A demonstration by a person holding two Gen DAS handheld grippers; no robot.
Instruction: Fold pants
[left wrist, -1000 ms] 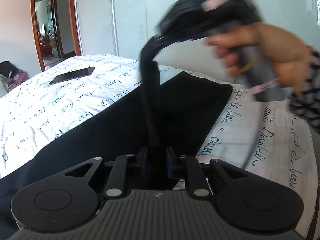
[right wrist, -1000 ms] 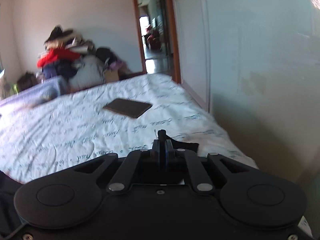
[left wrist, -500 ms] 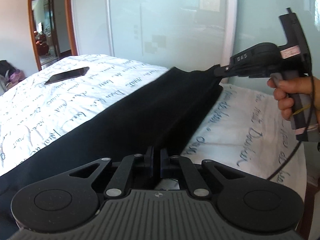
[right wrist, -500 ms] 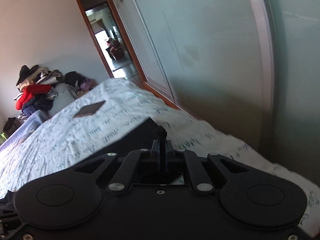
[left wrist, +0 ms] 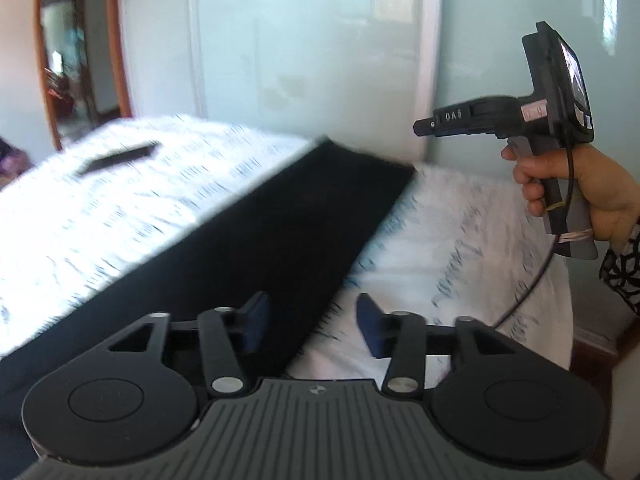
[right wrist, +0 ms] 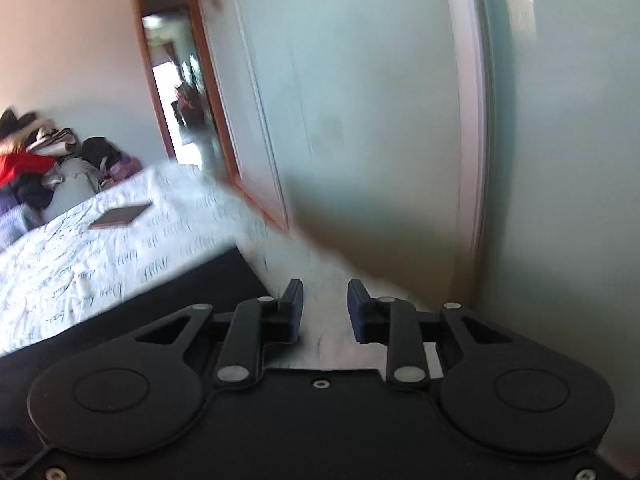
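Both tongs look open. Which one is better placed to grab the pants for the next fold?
Probably the left tongs: open, low over the black pants, straddling their near edge. The right tongs, also open, are lifted clear beyond the far corner.

Both wrist views look low and close along the bed [left wrist: 120,216], sharing the wardrobe doors [right wrist: 360,120] and doorway [right wrist: 176,92].

A bed [left wrist: 120,208] with a white sheet printed in dark script fills the room's middle. Beside it runs a pale blue-green wall of wardrobe panels [left wrist: 304,60]. Beyond the bed's far end stands a wood-framed doorway [right wrist: 176,92], daylight behind it, and 1 clothes pile [right wrist: 36,160] against a beige wall [right wrist: 72,48].
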